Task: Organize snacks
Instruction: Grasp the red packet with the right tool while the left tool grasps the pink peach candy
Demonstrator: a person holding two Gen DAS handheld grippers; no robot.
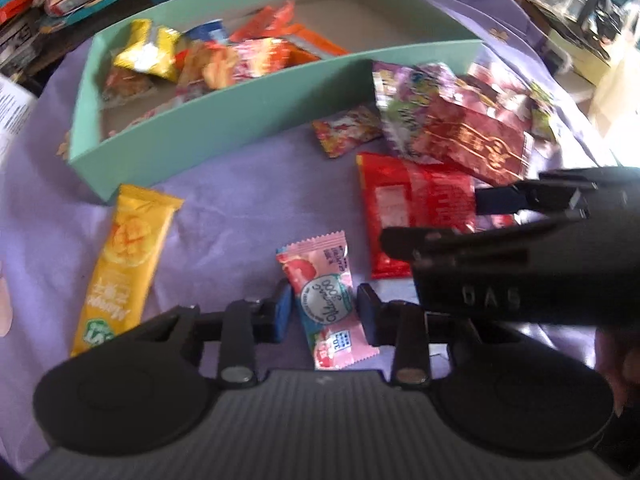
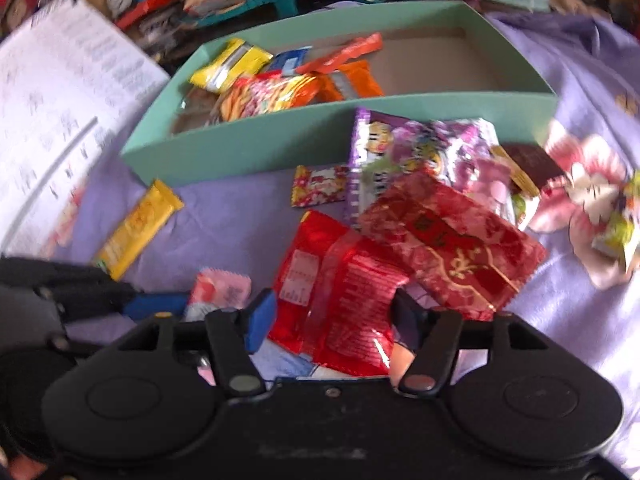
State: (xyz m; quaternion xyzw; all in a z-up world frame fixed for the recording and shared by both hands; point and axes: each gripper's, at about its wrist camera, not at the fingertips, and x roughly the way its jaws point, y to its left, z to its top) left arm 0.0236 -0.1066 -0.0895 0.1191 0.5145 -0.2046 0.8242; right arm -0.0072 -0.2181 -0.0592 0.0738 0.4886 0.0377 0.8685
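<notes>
Mint-green shallow cardboard box (image 2: 340,136): open top, on lilac cloth; wrappers heaped at its left end, incl. crumpled yellow foil packet (image 1: 146,50) and orange wrappers (image 2: 352,76); right end bare.

Loose snacks in front of box:
- Long yellow mango bar wrapper (image 1: 124,268), flat, lying diagonal, nr box's left corner.
- Small pink sealed candy sachet (image 1: 326,300), flat, centre front.
- Shiny red foil pouch (image 2: 340,300), back side up.
- Dark-red gold-print packet (image 2: 456,244), overlapping the red pouch and the purple packet.
- Purple printed packet (image 2: 400,152), against box wall.
- Small red-yellow sachet (image 2: 318,184), beside the purple packet.
</notes>
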